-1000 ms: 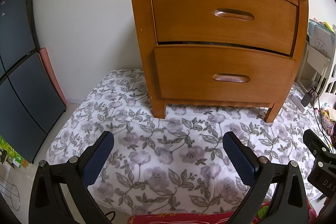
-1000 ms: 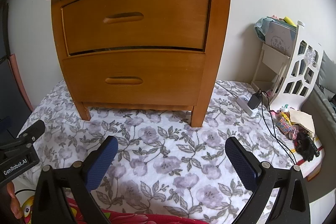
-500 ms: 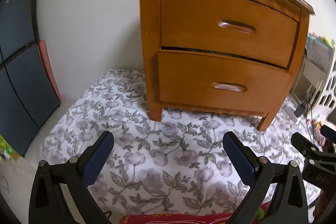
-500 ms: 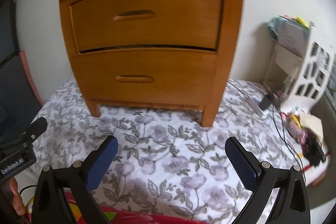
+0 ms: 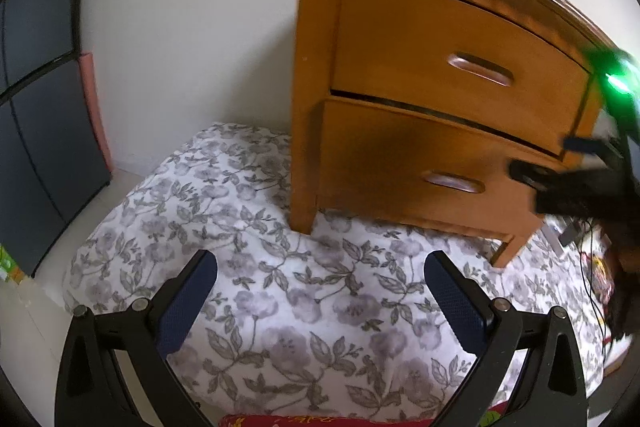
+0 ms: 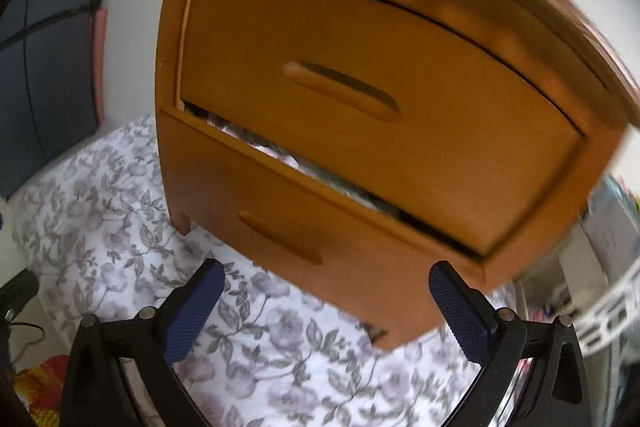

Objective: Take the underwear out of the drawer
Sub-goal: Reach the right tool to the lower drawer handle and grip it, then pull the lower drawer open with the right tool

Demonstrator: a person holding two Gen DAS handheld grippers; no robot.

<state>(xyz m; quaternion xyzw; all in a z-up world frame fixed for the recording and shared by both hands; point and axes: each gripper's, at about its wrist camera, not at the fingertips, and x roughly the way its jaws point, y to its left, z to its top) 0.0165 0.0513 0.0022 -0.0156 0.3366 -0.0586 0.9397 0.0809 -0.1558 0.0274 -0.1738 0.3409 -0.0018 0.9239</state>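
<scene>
A wooden nightstand (image 5: 400, 107) with two drawers stands on a flowered sheet. Its upper drawer (image 6: 360, 75) and lower drawer (image 6: 280, 227) each have a carved slot handle. Through the gap between them, pale folded cloth (image 6: 280, 155) shows inside the lower drawer. My right gripper (image 6: 326, 307) is open and empty, close in front of the lower drawer, without touching it. It also shows blurred at the right edge of the left wrist view as the right gripper (image 5: 580, 179), beside the lower handle (image 5: 452, 182). My left gripper (image 5: 320, 299) hangs open and empty over the sheet, well short of the nightstand.
The flowered sheet (image 5: 280, 287) covers the surface under the nightstand. A dark cabinet (image 5: 36, 107) stands at the left by the wall. A white openwork rack (image 6: 608, 307) and cables (image 5: 588, 267) lie to the right. A red patterned cloth (image 5: 300, 421) lies under the gripper.
My right gripper has moved forward and up, close to the drawer fronts, and tilted. The left gripper has swung left, so the nightstand now sits to its right. Both stay open.
</scene>
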